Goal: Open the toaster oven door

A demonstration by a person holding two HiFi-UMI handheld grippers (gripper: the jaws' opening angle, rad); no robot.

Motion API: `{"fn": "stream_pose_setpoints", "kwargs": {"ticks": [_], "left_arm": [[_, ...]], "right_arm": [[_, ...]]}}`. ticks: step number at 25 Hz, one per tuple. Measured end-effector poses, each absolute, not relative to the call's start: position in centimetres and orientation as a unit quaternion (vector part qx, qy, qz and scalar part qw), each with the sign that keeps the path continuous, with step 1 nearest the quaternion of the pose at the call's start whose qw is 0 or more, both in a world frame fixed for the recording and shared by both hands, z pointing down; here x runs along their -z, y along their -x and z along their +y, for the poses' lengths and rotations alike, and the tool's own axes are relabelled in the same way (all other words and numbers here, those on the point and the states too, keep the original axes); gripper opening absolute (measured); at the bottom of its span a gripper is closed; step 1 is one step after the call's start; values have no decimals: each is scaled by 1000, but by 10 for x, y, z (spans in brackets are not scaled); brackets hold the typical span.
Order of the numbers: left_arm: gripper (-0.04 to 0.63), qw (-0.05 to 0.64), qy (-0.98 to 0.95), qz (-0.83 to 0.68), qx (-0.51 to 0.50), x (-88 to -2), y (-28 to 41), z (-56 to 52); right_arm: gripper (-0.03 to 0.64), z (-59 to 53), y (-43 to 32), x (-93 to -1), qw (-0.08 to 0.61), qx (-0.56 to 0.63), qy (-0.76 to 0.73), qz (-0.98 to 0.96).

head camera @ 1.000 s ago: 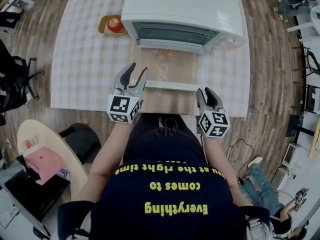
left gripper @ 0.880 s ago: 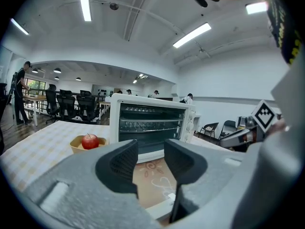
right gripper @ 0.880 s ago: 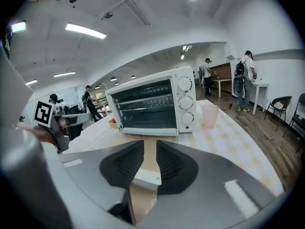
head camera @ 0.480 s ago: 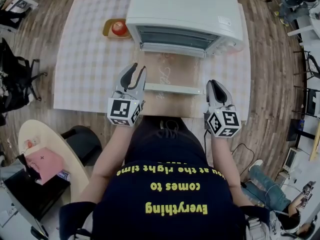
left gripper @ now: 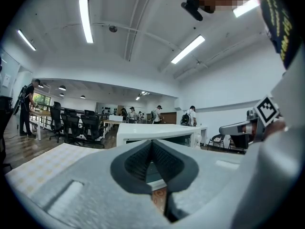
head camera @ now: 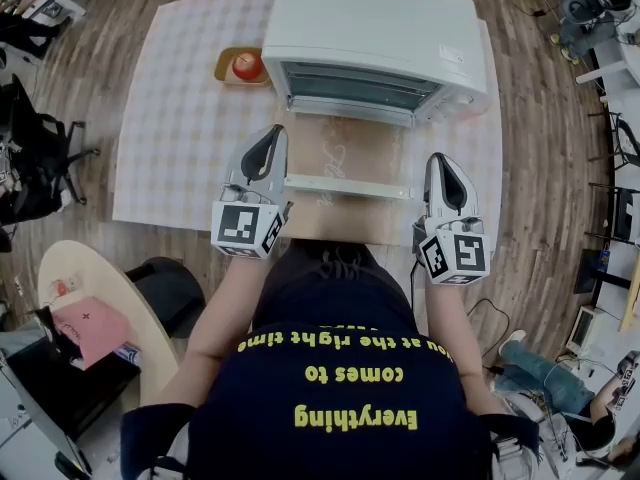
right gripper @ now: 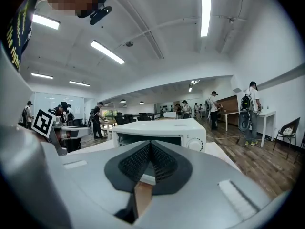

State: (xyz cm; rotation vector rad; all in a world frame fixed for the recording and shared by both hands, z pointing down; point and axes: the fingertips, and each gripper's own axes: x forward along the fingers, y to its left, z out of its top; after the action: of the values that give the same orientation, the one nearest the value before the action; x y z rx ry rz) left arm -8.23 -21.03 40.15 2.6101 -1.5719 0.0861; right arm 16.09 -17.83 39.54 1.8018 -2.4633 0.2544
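Wood-plank floor (head camera: 545, 218) all round, warm brown. Big table (head camera: 170, 138) in the centre w/ a pale checked cloth. Lower left, a round cream side table (head camera: 95, 273), w/ a black stool (head camera: 170, 283) just beside it. Black office chair (head camera: 30, 158) at the left edge. Up top: white ceiling (left gripper: 143, 56), long strip lights (left gripper: 86, 20) lit, walls (left gripper: 228, 87) white too. At the far end, a row of black chairs (left gripper: 71, 123) at desks, a window (left gripper: 42, 101) w/ green beyond, several ppl (left gripper: 156, 113) standing. Off to the right, a person w/ backpack (right gripper: 249, 109) by a white desk (right gripper: 261, 114).
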Motion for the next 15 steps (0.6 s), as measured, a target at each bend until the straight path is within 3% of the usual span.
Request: {"fn": "stream_pose_setpoints", "kwargs": {"ticks": [15], "left_arm": [[0,17,-853,-522,1,-358,84,-219]], "right_arm": [[11,-198,-130,-328,-4,-26,-572,-820]]}}
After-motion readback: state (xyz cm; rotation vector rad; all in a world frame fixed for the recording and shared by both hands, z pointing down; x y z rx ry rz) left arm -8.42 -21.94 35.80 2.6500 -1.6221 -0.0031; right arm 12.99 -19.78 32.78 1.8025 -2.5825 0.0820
